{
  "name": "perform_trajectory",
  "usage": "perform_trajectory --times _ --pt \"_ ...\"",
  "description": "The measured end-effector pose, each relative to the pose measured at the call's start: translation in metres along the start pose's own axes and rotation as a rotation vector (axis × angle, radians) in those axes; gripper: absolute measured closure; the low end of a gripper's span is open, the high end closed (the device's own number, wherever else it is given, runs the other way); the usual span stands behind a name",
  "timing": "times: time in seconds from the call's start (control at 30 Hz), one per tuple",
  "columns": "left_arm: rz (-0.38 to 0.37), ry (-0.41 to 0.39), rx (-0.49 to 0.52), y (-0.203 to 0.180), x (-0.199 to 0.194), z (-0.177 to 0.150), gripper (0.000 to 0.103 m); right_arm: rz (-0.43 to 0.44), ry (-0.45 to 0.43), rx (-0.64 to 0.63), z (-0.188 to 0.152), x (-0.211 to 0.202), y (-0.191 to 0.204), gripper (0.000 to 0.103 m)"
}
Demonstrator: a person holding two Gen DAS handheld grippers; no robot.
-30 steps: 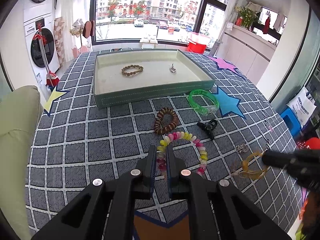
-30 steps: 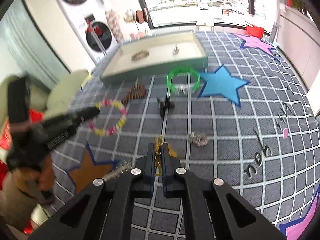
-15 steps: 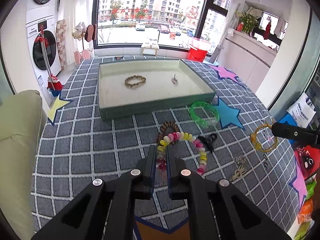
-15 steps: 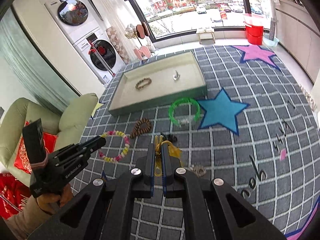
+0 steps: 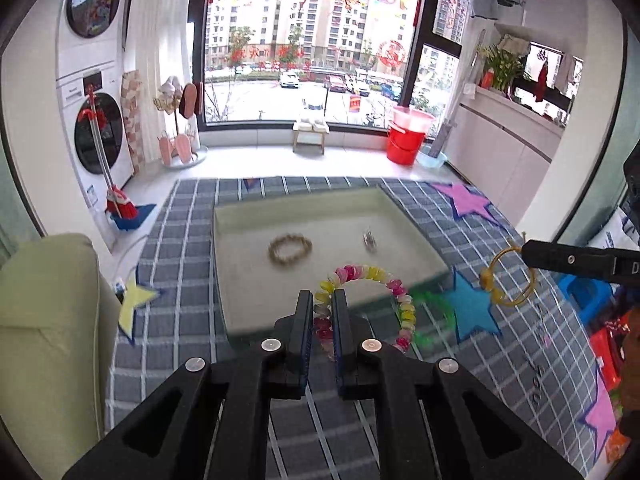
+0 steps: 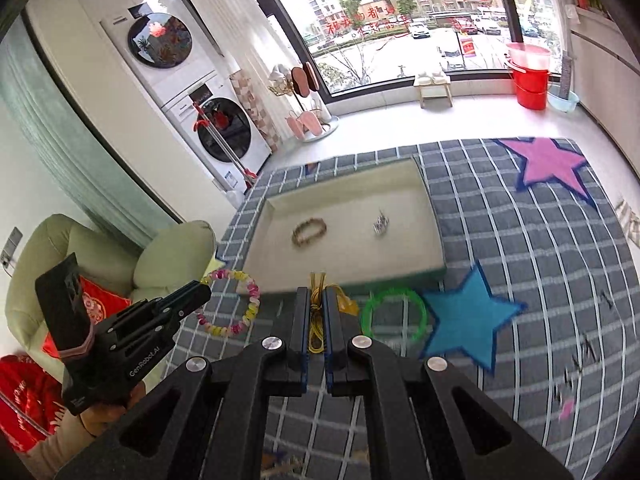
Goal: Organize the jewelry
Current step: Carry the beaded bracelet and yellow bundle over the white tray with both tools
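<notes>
The left gripper (image 5: pixel 321 312) is clamped on a coiled bracelet (image 5: pixel 370 303) of pink, yellow and clear loops, which hangs in the air over the near edge of a shallow cream tray (image 5: pixel 404 216). The right gripper (image 6: pixel 316 312) is closed tight on a thin yellow wire bangle (image 5: pixel 508 280), also in the air near the tray's near right corner. Inside the tray lie a tan beaded bracelet (image 5: pixel 289 249) and a small silver piece (image 5: pixel 370 240); a green bangle (image 6: pixel 394 314) rests on the grey checked cloth (image 6: pixel 520 248) just before the tray's near edge.

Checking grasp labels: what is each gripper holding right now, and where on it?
Left gripper: multicolored bead bracelet, pinched on one side of its loop. Right gripper: thin yellow bangle, pinched at its rim.
</notes>
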State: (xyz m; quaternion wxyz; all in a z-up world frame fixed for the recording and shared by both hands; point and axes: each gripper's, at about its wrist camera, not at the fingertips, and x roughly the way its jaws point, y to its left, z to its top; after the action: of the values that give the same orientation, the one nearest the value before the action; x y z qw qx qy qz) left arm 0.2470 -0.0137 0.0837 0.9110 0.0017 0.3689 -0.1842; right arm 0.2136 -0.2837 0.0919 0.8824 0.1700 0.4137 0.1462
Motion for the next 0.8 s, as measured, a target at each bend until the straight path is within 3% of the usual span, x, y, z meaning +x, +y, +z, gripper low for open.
perform_trajectory --times 0.4,0.8 --pt "0.076 0.024 -0.025 0.023 0.083 0.057 0.08 0.006 0.027 0.02 0.072 0.081 -0.022 0.097" --pt "0.127 0.092 -0.064 0.047 0.172 0.07 0.08 -0.05 0.06 0.092 0.096 0.178 -0.073 0.097"
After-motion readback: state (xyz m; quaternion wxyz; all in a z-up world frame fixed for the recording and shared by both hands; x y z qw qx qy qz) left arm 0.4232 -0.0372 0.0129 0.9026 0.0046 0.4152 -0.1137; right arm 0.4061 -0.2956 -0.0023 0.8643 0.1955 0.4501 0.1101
